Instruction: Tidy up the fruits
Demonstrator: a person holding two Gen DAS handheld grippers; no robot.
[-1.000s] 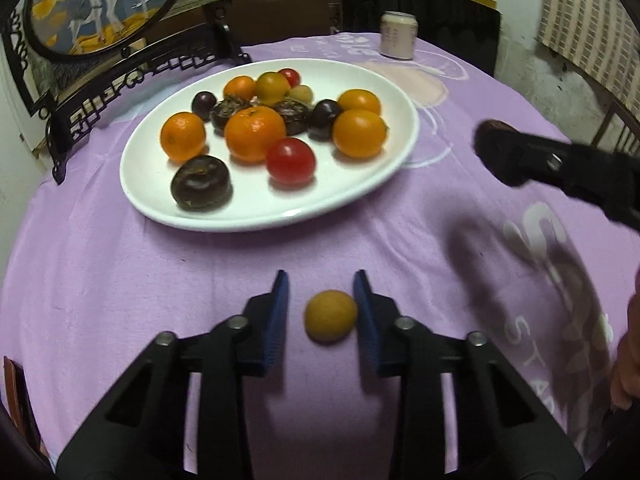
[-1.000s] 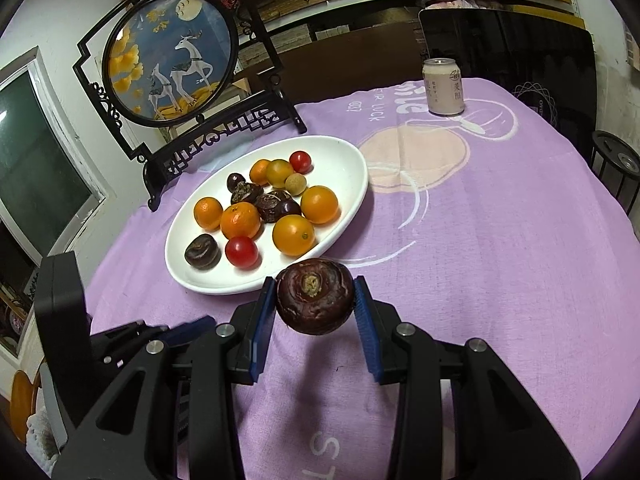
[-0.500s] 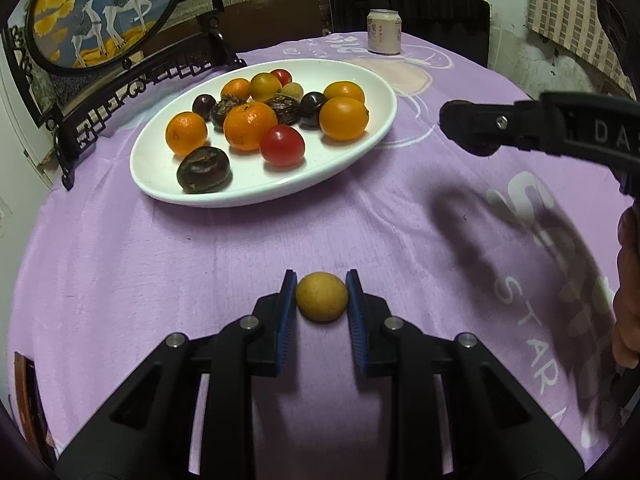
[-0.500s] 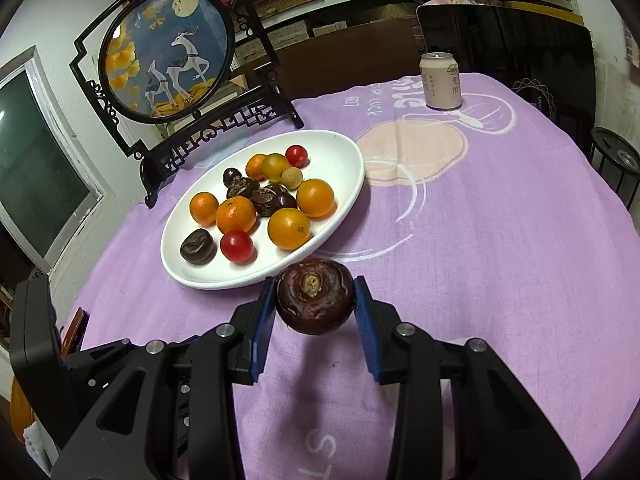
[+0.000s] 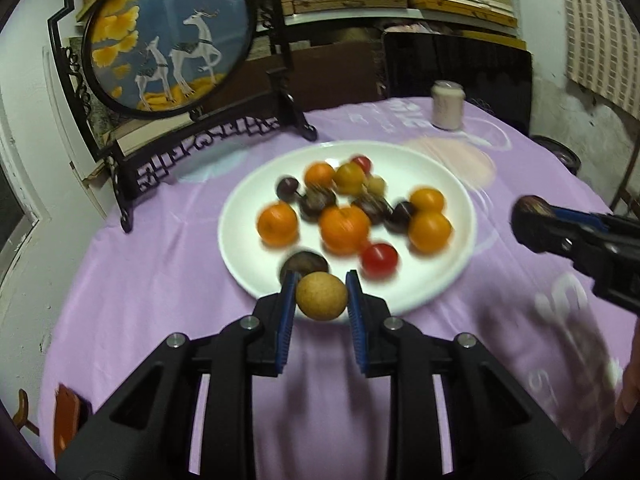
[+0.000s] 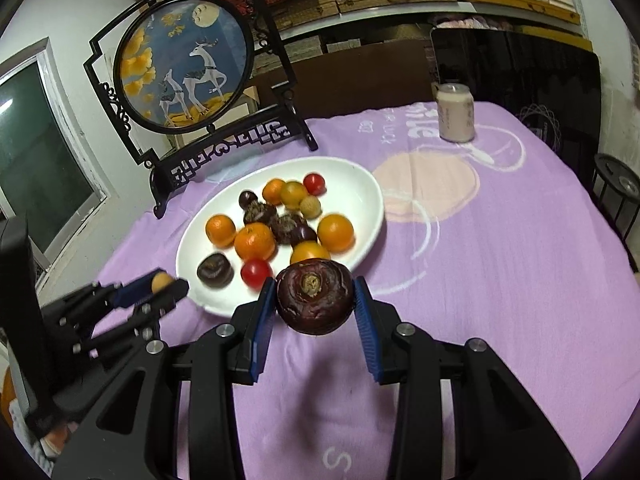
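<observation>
Both my feeds are lit by indoor light from above, fairly dim with a warm cast, and the corners fall off into black vignette. The fisheye bends the shelves and the round deer screen (image 6: 182, 62) hard toward the edges. My left wrist view is smeared with motion blur: the fruit on the white plate (image 5: 248, 216) streaks, the can (image 5: 447, 105) is soft, and only the left tongs (image 5: 321, 297) read crisp. My right wrist view is sharper, though the left tongs seen there are blurred. Soft shadows lie on the purple tabletop (image 6: 500, 280) under each tool. The plate rim shows mild glare
</observation>
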